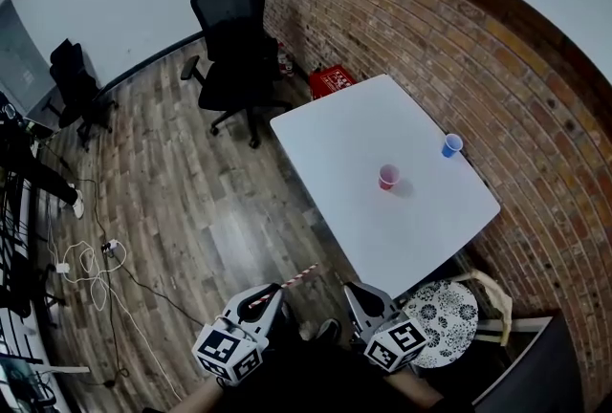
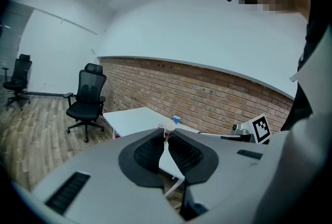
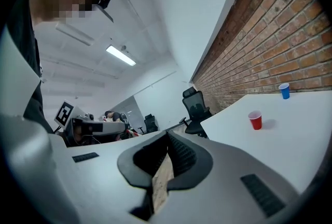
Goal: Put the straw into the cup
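**Head view: straw pinched at the bottom of frame, well apart from the cups**

Both grippers sit at the bottom edge. The left gripper (image 1: 273,294) pinches a red-and-white striped straw (image 1: 287,281) that slants to the upper right. The right gripper (image 1: 356,296) has its jaws pressed together on nothing. At centre right, a white counter (image 1: 354,139) carries a red cup (image 1: 388,177) and a blue cup (image 1: 451,145). A black office chair (image 1: 234,38) stands at the upper left.

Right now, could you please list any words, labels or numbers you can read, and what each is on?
No text is legible.
Red crate: pale marks, too small to read.
Cubes on left gripper and right gripper: square markers only, no letters.
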